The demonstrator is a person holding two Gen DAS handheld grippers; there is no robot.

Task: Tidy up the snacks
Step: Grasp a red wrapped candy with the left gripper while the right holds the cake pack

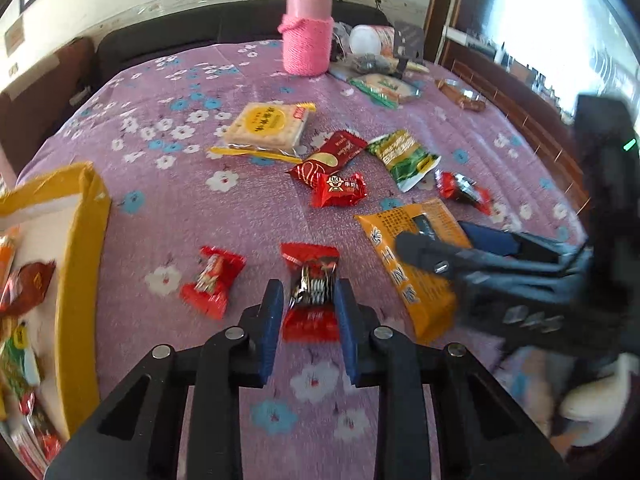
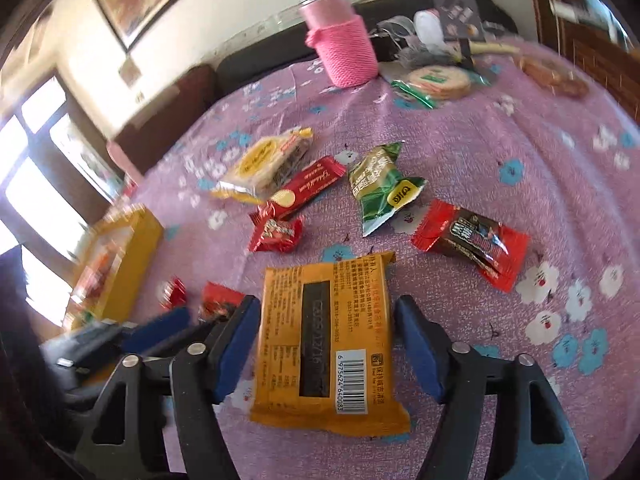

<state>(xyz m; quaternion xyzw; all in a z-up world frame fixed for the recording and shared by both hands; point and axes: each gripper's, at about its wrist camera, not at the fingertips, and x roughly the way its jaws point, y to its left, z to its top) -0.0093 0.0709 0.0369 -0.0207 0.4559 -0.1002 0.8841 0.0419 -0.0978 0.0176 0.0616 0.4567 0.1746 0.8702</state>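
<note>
My left gripper (image 1: 308, 286) is shut on a small red and dark candy (image 1: 310, 258) lying on the purple flowered cloth (image 1: 240, 216); both blue pads press its sides. In the right wrist view an orange snack packet (image 2: 320, 340) lies back side up between the fingers of my right gripper (image 2: 328, 300), which stands open with its pads beside the packet's edges. An open yellow box (image 1: 80, 240) with several snacks inside sits at the left. Another red candy (image 1: 212, 280) lies between the box and the left gripper.
Further back lie a cracker pack (image 1: 266, 126), a long red wafer pack (image 1: 328, 156), a red candy (image 1: 340, 190), a green packet (image 1: 404, 156) and a red-black candy (image 1: 464, 192). A pink knitted bottle (image 1: 308, 40) and more items stand at the far edge.
</note>
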